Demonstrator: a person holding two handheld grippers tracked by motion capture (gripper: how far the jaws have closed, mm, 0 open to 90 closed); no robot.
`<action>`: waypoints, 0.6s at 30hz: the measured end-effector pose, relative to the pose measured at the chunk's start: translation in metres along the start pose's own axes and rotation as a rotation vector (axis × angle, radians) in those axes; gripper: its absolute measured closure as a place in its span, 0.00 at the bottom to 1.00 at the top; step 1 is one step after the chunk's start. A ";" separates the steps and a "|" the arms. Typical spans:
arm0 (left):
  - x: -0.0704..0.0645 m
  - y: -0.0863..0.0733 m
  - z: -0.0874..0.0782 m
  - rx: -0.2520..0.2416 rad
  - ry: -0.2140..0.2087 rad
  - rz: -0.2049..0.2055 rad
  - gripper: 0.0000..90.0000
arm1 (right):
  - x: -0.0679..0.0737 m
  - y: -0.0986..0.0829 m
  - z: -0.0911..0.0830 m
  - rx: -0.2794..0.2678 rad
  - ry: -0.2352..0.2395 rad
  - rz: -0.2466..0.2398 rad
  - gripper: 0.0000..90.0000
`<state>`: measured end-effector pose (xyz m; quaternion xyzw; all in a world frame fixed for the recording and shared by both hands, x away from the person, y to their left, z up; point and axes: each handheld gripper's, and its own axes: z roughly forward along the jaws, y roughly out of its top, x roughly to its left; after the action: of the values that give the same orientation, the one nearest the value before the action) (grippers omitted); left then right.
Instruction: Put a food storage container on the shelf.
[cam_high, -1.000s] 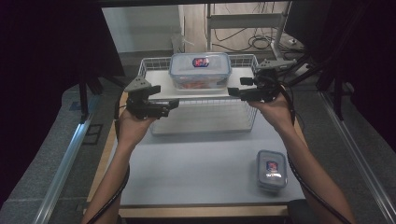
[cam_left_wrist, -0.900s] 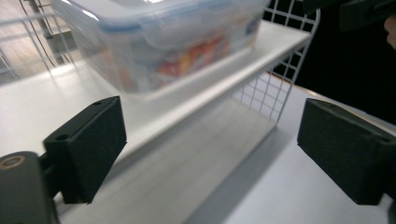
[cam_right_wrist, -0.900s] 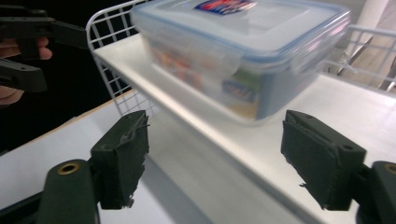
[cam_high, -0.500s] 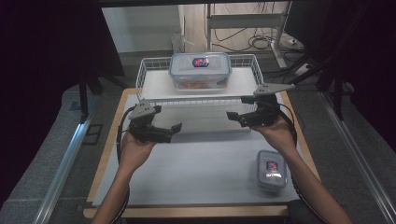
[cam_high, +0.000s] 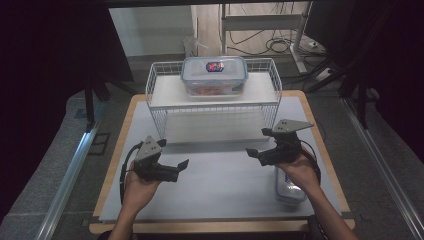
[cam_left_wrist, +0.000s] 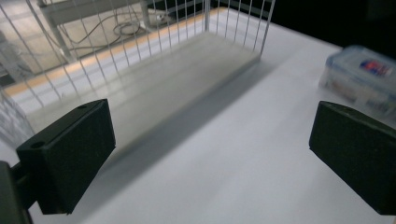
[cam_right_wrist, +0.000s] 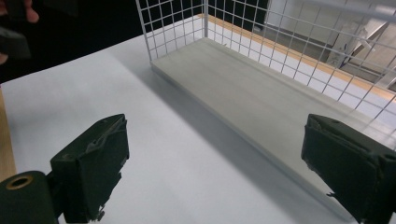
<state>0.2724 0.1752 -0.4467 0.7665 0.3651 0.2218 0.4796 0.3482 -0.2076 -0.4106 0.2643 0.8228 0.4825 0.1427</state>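
The desk (cam_high: 220, 185) carries a white wire rack (cam_high: 214, 100) with one clear lidded box (cam_high: 214, 75) on its top shelf; a second, matching container (cam_high: 290, 186) lies on the desk's right front, partly hidden under the right hand. Both tools are released and empty, jaws wide apart: the left tool (cam_high: 172, 170) hovers at left front, the right tool (cam_high: 257, 152) above that container. Likely next is grasping it: swing the right tool down, straddle the short sides squarely, clench gently so the smooth plastic doesn't slip.
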 end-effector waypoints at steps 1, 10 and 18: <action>-0.002 -0.006 0.000 0.005 -0.002 -0.001 0.00 | 0.002 -0.004 0.000 -0.002 0.005 0.005 0.08; -0.019 -0.041 -0.003 0.061 0.025 0.036 0.00 | 0.020 -0.035 0.001 0.043 0.008 -0.004 0.09; -0.027 -0.068 -0.008 0.087 0.040 0.001 0.01 | 0.029 -0.058 -0.003 0.085 -0.023 -0.009 0.09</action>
<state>0.2259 0.1776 -0.5038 0.7820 0.3838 0.2214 0.4383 0.3061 -0.2164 -0.4592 0.2719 0.8421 0.4433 0.1429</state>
